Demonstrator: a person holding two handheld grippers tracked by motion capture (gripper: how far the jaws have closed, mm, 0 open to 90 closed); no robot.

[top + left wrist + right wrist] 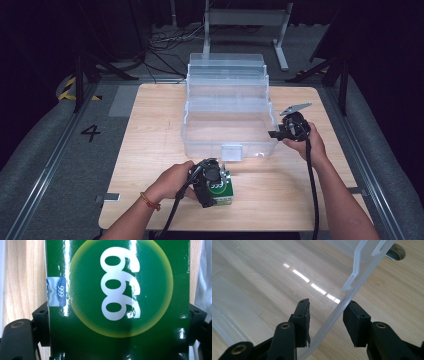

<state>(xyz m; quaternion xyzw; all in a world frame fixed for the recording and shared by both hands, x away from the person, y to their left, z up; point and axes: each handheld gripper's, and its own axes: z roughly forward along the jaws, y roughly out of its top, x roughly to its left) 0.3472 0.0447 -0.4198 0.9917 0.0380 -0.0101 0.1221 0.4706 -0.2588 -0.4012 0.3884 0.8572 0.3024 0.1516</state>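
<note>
Jaws of the left gripper (212, 182) are clamped on both sides of a green box (117, 302) printed with 999, which is held on the wooden table (150, 125) near its front edge. Jaws of the right gripper (325, 323) are spread astride the wall of a clear plastic bin (352, 287), with no pad seen pressing on it

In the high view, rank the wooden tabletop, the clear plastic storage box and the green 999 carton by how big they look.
Largest to smallest in the high view:
1. Wooden tabletop, which spans most of the middle.
2. Clear plastic storage box, covering a good part of the tabletop's far half.
3. Green 999 carton, clearly smallest though nearest the camera, and partly hidden by the left gripper.
</note>
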